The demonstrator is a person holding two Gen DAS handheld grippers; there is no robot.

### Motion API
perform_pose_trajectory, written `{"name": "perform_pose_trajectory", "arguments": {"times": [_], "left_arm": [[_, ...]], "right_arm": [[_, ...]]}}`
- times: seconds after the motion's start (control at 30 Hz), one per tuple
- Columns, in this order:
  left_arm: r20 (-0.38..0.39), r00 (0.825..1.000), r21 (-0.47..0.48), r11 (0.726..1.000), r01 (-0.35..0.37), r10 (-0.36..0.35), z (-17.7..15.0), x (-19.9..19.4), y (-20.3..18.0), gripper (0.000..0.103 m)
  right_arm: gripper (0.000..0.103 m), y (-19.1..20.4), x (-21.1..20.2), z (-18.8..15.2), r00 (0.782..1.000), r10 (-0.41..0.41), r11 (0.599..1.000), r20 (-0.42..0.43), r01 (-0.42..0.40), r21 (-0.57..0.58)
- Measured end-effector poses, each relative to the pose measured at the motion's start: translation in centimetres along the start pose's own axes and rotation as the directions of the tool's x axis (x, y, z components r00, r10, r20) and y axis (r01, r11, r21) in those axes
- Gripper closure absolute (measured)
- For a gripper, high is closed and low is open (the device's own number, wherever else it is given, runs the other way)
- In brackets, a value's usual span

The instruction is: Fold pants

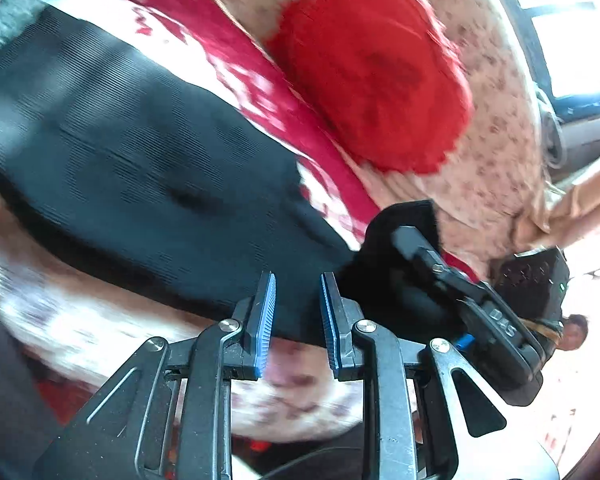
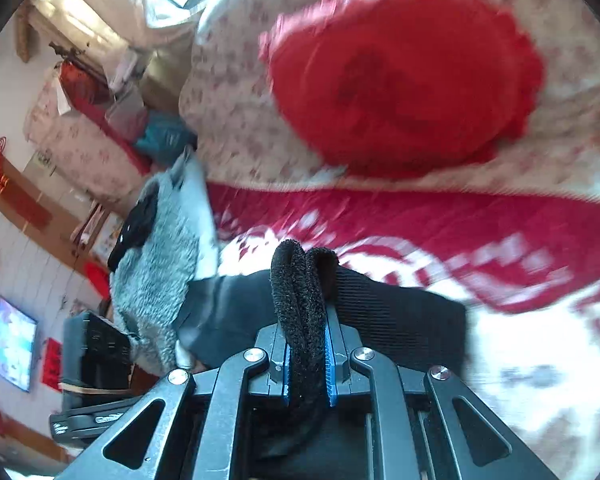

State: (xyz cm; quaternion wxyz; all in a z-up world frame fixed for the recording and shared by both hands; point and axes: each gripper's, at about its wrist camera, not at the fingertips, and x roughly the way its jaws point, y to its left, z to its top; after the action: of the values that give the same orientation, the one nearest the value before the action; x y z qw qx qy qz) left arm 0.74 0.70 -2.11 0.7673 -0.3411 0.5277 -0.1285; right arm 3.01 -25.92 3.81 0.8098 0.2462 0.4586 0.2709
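Observation:
Black ribbed pants (image 1: 132, 160) lie stretched across a red and white patterned bedspread (image 1: 244, 76). My left gripper (image 1: 298, 312) is open with a narrow gap between its blue pads, right at the pants' near edge; nothing is clamped. My right gripper (image 2: 306, 344) is shut on a folded, fuzzy black edge of the pants (image 2: 300, 280), which bulges up between the pads. The rest of the pants (image 2: 396, 312) spreads out beyond it. The right gripper also shows in the left wrist view (image 1: 460, 292), holding the pants' end.
A round red cushion (image 1: 372, 72) rests on a floral quilt (image 1: 496, 148) behind the pants; it also shows in the right wrist view (image 2: 404, 72). A grey fluffy garment (image 2: 160, 264) lies at the left. Room furniture and a screen (image 2: 14, 344) stand beyond.

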Motion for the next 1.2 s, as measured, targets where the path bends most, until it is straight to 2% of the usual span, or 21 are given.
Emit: {"name": "perform_pose_trajectory", "arguments": {"times": [0.07,0.1,0.17,0.2,0.23,0.27,0.33,0.43,0.57,0.6,0.63,0.67,0.7,0.73,0.8,0.83,0.93,1.03,1.1,1.13,1.2], "left_arm": [[0.01,0.999,-0.012,0.999,-0.041,0.041,0.6,-0.3,1.8,0.083],[0.0,0.999,-0.019,0.999,-0.051,0.051,0.8,-0.1,2.5,0.083],[-0.019,0.998,-0.017,0.998,-0.064,0.064,0.9,0.4,3.2,0.083],[-0.021,0.997,-0.012,0.998,-0.068,0.068,0.9,0.6,3.1,0.082],[-0.02,0.997,0.001,0.997,-0.074,0.074,1.0,0.7,3.0,0.075],[-0.018,0.997,0.016,0.997,-0.077,0.078,1.1,0.9,2.8,0.069],[-0.023,0.997,0.048,0.996,-0.07,0.071,1.1,1.5,1.6,0.063],[-0.042,0.995,0.117,0.989,-0.087,0.092,1.0,2.9,-0.1,0.041],[-0.055,0.986,0.193,0.97,-0.147,0.16,0.8,5.5,-1.5,0.04],[-0.056,0.983,0.211,0.964,-0.161,0.177,0.7,6.2,-1.7,0.04],[-0.05,0.979,0.237,0.955,-0.179,0.196,0.6,7.2,-2.2,0.049],[-0.037,0.974,0.259,0.943,-0.208,0.224,0.5,7.7,-2.5,0.07],[-0.03,0.97,0.274,0.935,-0.225,0.242,0.6,7.9,-2.8,0.077],[-0.033,0.973,0.279,0.937,-0.21,0.228,0.9,8.0,-3.0,0.084],[-0.022,0.977,0.284,0.938,-0.197,0.212,1.3,7.3,-3.4,0.086],[0.008,0.978,0.294,0.935,-0.2,0.207,1.6,6.5,-3.6,0.086],[0.049,0.973,0.307,0.924,-0.228,0.224,2.0,5.8,-3.4,0.086],[0.021,0.963,0.295,0.918,-0.264,0.27,1.9,7.1,-1.8,0.086],[0.029,0.964,0.288,0.921,-0.262,0.265,1.7,7.4,-1.3,0.086],[0.033,0.962,0.301,0.916,-0.267,0.269,1.5,7.3,-1.5,0.086],[0.036,0.962,0.308,0.913,-0.267,0.269,1.4,6.6,-1.7,0.086]], "right_arm": [[0.09,0.1,4.4,-0.5,0.998,0.028,0.999,-0.058,-0.027,0.029],[0.085,-0.2,6.2,-0.8,0.995,0.052,0.997,-0.087,-0.047,0.063],[0.08,-1.6,9.4,-1.5,0.981,0.117,0.979,-0.152,-0.088,0.185],[0.077,-1.9,9.5,-1.6,0.977,0.153,0.969,-0.146,-0.12,0.215],[0.068,-1.8,8.8,-1.6,0.978,0.175,0.965,-0.117,-0.147,0.218],[0.063,-1.6,7.9,-1.5,0.979,0.175,0.968,-0.1,-0.152,0.2],[0.061,-0.8,5.0,-1.1,0.989,0.132,0.984,-0.064,-0.123,0.13],[0.061,-0.5,1.7,-1.2,1.0,0.02,0.999,-0.02,-0.019,0.048],[0.065,-2.0,0.2,-3.1,0.987,-0.154,0.988,-0.035,0.154,-0.02],[0.069,-2.4,0.2,-3.6,0.984,-0.175,0.984,-0.036,0.175,-0.021],[0.073,-3.0,0.3,-4.0,0.983,-0.181,0.983,-0.039,0.181,-0.014],[0.075,-3.6,0.4,-4.4,0.983,-0.18,0.984,-0.042,0.18,-0.003],[0.079,-3.9,0.7,-4.6,0.982,-0.182,0.983,-0.048,0.183,0.004],[0.083,-3.9,0.9,-4.6,0.98,-0.192,0.981,-0.051,0.192,-0.002],[0.086,-3.1,1.0,-4.4,0.973,-0.225,0.973,-0.051,0.222,-0.056],[0.086,-2.5,1.1,-4.1,0.972,-0.228,0.971,-0.049,0.224,-0.077],[0.086,-1.1,1.6,-3.5,0.974,-0.226,0.967,-0.037,0.219,-0.127],[0.086,-1.5,3.9,-3.8,0.968,-0.243,0.963,-0.065,0.233,-0.133],[0.086,-2.0,5.5,-4.0,0.965,-0.253,0.96,-0.064,0.242,-0.143],[0.086,-1.7,5.5,-4.0,0.966,-0.255,0.956,-0.038,0.246,-0.157],[0.086,-0.8,5.3,-3.8,0.957,-0.284,0.944,-0.051,0.27,-0.19]]}}
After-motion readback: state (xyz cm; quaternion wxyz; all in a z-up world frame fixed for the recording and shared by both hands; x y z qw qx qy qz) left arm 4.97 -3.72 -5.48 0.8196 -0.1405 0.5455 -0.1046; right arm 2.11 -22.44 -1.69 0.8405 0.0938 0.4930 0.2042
